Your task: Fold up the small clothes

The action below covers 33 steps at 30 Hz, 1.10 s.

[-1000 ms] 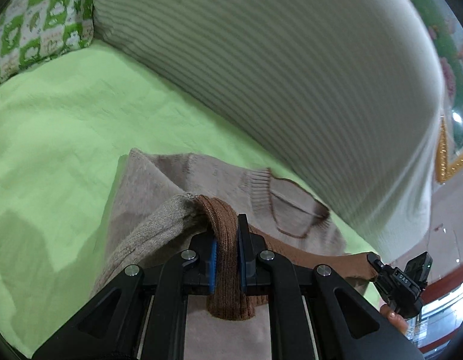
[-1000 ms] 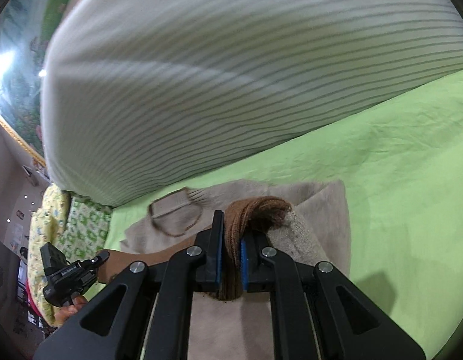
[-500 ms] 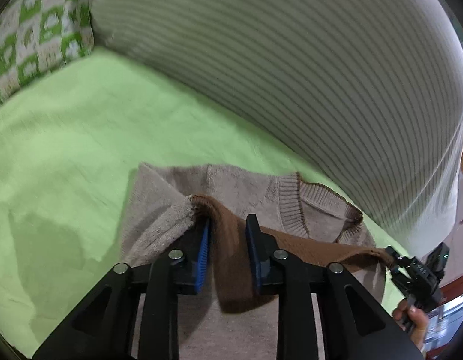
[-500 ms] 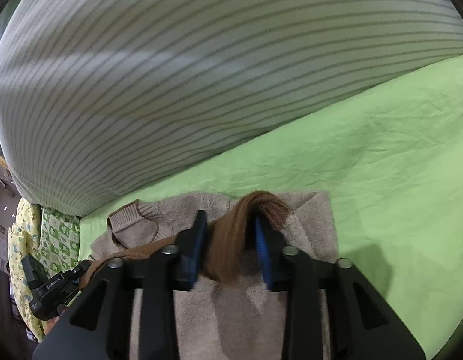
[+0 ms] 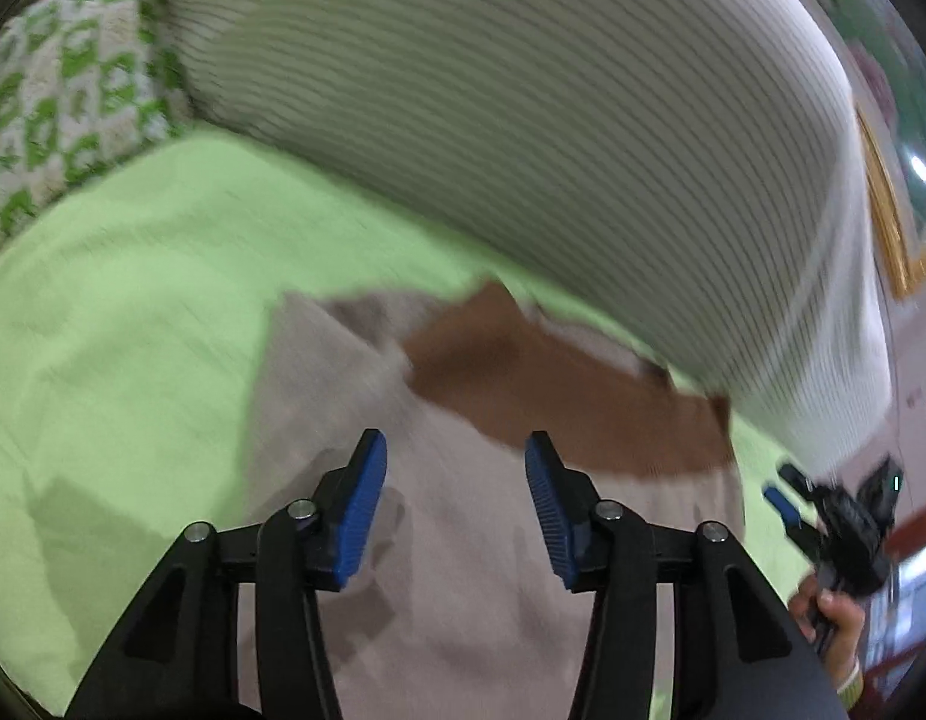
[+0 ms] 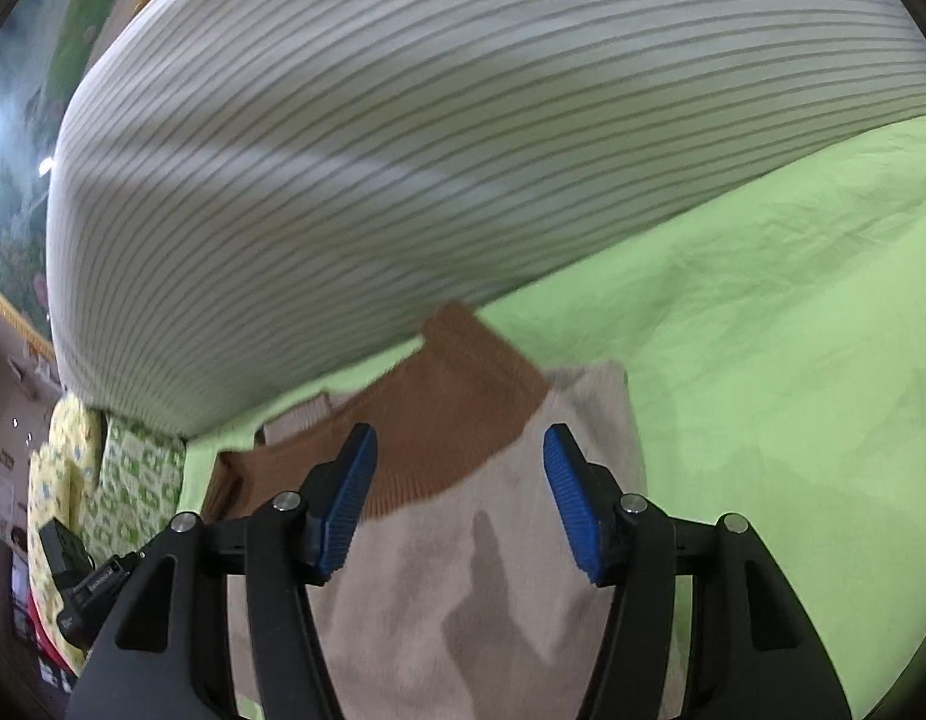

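A small beige knit sweater (image 5: 463,570) (image 6: 499,600) lies folded on the green sheet, its brown ribbed hem band (image 5: 559,396) (image 6: 450,426) laid flat across the far part. My left gripper (image 5: 455,450) hovers over the beige fabric, jaws opening, nothing between the blue pads. My right gripper (image 6: 459,441) hangs over the same sweater, jaws opening too, with only the flat cloth below the gap. The right gripper (image 5: 835,516) also shows at the lower right of the left wrist view, held by a hand. The left wrist view is motion-blurred.
A large striped pillow (image 5: 523,138) (image 6: 402,150) rests just behind the sweater. The green sheet (image 5: 114,330) (image 6: 793,330) stretches to both sides. A green-and-white patterned cushion (image 5: 60,96) (image 6: 132,480) sits beyond the pillow's end.
Both grippers were shut on the brown hem band; both have opened and let it go. The band now lies flat on the sweater, and both grippers have drawn back a little.
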### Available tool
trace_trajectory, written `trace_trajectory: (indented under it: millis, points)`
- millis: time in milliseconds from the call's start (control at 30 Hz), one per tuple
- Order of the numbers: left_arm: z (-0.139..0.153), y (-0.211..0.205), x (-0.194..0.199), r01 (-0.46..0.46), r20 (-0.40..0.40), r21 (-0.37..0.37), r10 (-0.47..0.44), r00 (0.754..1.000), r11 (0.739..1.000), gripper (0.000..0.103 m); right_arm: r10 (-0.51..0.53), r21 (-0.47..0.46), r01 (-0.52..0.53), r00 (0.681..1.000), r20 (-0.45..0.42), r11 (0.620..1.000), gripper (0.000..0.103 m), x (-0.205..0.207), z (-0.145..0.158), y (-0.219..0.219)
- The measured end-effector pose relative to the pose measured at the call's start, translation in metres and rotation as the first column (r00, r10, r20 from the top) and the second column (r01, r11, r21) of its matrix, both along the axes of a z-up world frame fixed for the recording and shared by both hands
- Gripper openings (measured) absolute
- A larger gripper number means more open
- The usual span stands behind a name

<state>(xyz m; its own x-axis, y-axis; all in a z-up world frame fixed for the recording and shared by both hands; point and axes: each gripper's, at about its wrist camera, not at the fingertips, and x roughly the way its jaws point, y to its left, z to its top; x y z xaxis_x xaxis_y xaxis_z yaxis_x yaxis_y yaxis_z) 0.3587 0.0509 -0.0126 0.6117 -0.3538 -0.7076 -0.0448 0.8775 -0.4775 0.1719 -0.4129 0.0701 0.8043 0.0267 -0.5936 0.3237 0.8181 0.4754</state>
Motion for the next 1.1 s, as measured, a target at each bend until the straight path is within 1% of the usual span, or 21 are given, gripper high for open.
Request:
trace_trajectory:
  millis: [67,133,200,300,367,400,467,500,533,567,733,833,900,1000,1067,1100]
  points:
    - [-0.009,-0.021,-0.007,0.065,-0.014,-0.005,-0.065,0.998,0.998,0.049,0.035,-0.024,-0.035,0.999,-0.017,0.999,0.059,-0.002,-0.005,0.013]
    - [-0.016,-0.046,-0.011,0.137,-0.026,0.007,-0.137,0.990,0.991,0.049,0.088,-0.050,-0.090,0.995,-0.036,0.995,0.059,-0.002,-0.012,0.031]
    - [-0.022,-0.064,-0.015,0.184,-0.031,0.024,-0.184,0.983,0.983,0.049,0.134,-0.074,-0.138,0.990,-0.055,0.988,0.059,-0.001,-0.019,0.045]
    - [-0.029,-0.085,-0.016,0.248,-0.038,0.021,-0.247,0.968,0.968,0.050,0.218,-0.107,-0.227,0.972,-0.087,0.968,0.059,0.003,-0.032,0.072]
    - [-0.034,-0.092,-0.014,0.270,-0.032,0.055,-0.268,0.963,0.961,0.051,0.278,-0.127,-0.292,0.954,-0.115,0.948,0.059,0.005,-0.043,0.086]
    - [-0.038,-0.095,-0.013,0.278,-0.032,0.092,-0.276,0.961,0.956,0.051,0.292,-0.142,-0.310,0.947,-0.131,0.940,0.059,0.005,-0.047,0.089]
    - [-0.046,-0.095,-0.009,0.258,-0.029,0.169,-0.257,0.966,0.951,0.050,0.305,-0.181,-0.335,0.936,-0.173,0.925,0.059,0.009,-0.056,0.093]
    - [-0.049,-0.094,-0.007,0.246,-0.028,0.208,-0.246,0.969,0.947,0.049,0.300,-0.200,-0.337,0.934,-0.194,0.920,0.059,0.010,-0.060,0.092]
    - [-0.053,-0.090,-0.003,0.233,-0.031,0.229,-0.233,0.972,0.945,0.048,0.282,-0.221,-0.327,0.936,-0.212,0.919,0.059,0.010,-0.063,0.087]
    - [-0.055,-0.085,0.001,0.220,-0.035,0.231,-0.218,0.975,0.948,0.045,0.255,-0.242,-0.309,0.939,-0.229,0.920,0.059,0.013,-0.066,0.081]
    - [-0.055,-0.048,0.027,0.103,-0.024,0.192,-0.101,0.995,0.976,0.045,0.172,-0.250,-0.227,0.960,-0.223,0.941,0.059,0.022,-0.065,0.052]
    - [-0.053,-0.025,0.050,0.041,-0.025,0.157,-0.038,0.999,0.987,0.045,0.148,-0.212,-0.190,0.969,-0.196,0.959,0.059,0.027,-0.059,0.036]
    - [-0.052,-0.012,0.062,0.018,-0.029,0.112,-0.015,0.999,0.994,0.044,0.113,-0.223,-0.157,0.974,-0.196,0.962,0.059,0.030,-0.056,0.027]
    - [-0.051,0.005,0.068,-0.028,-0.026,0.057,0.030,0.999,0.998,0.044,0.086,-0.205,-0.123,0.979,-0.184,0.971,0.059,0.033,-0.054,0.016]
    - [-0.050,0.019,0.074,-0.062,-0.023,-0.021,0.062,0.998,0.998,0.044,0.074,-0.178,-0.103,0.984,-0.163,0.979,0.059,0.035,-0.053,0.006]
    - [-0.052,0.027,0.074,-0.076,-0.027,-0.075,0.074,0.997,0.994,0.044,0.068,-0.164,-0.093,0.986,-0.155,0.982,0.059,0.033,-0.053,0.001]
